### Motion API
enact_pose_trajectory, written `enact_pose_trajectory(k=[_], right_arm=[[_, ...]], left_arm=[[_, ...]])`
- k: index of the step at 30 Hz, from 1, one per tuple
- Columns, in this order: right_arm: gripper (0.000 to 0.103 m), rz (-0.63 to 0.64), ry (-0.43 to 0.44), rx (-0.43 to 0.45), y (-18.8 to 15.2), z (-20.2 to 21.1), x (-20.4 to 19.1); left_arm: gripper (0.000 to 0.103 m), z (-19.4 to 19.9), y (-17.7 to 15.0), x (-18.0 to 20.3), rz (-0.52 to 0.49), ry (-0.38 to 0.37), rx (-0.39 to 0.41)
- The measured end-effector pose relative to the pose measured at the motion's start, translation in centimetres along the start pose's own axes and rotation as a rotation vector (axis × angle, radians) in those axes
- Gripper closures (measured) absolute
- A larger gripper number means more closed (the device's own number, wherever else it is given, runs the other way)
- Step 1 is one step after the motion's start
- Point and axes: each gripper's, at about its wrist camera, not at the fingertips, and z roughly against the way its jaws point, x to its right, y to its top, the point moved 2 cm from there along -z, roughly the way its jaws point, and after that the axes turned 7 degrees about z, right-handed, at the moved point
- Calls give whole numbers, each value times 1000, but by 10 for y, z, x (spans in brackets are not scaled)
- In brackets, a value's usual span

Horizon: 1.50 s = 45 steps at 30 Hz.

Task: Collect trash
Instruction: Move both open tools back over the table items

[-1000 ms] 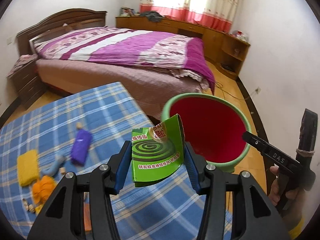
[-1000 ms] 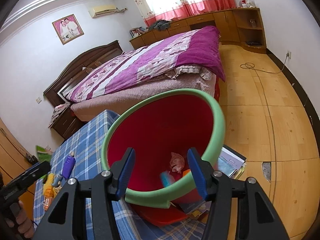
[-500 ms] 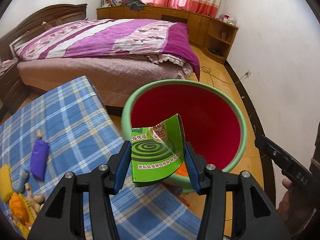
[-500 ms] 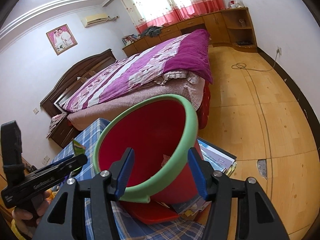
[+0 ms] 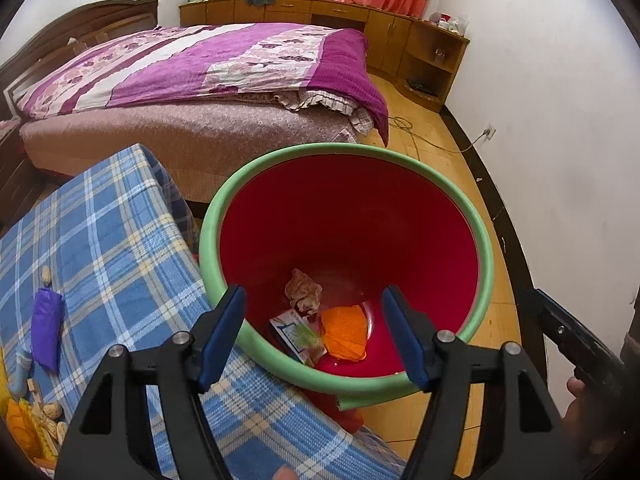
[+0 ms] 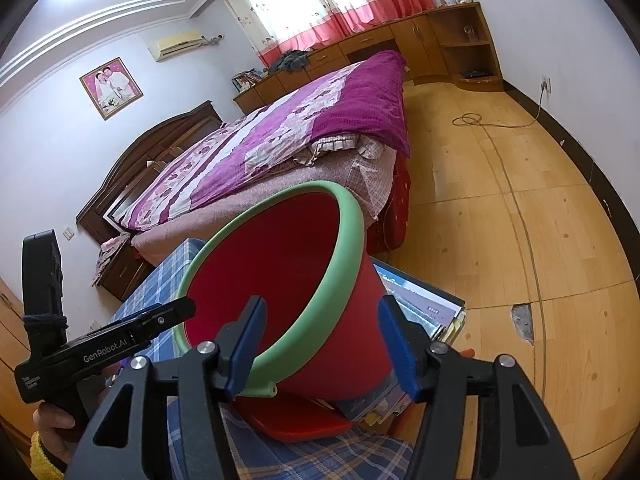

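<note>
Left wrist view, left gripper (image 5: 312,336) jaws just spread – nothing between them, over bin (image 5: 486,248) rim, right gripper (image 6: 320,348) jaws apart.

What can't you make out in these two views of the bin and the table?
- Left wrist view: the items at the table's left edge are cut off by the frame.
- Left wrist view: print on the packet in the bin is too small.
- Right wrist view: the bin's contents are hidden by its near wall.

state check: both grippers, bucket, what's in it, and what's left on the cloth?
left gripper: jaws just opened, empty, over bucket
right gripper: open around bucket rim, pads clear
red bucket: tilted, holds trash
orange wrapper: in bucket
crumpled tissue: in bucket
purple packet: on checked cloth
</note>
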Motion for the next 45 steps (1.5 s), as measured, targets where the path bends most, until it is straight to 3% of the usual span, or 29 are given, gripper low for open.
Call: enact_pose_trajectory(k=[18,33,45], right_arm=[[22,20,28,-16,-11,4,-23],[18,114,88,-50,-29,8,-79],[17,189,120,-82,-44,4,-119]], left_arm=[[32,59,-33,-43,137,41,49],[32,111,-65,-99,249,111,90],[32,142,-87,-157,339,223,139]])
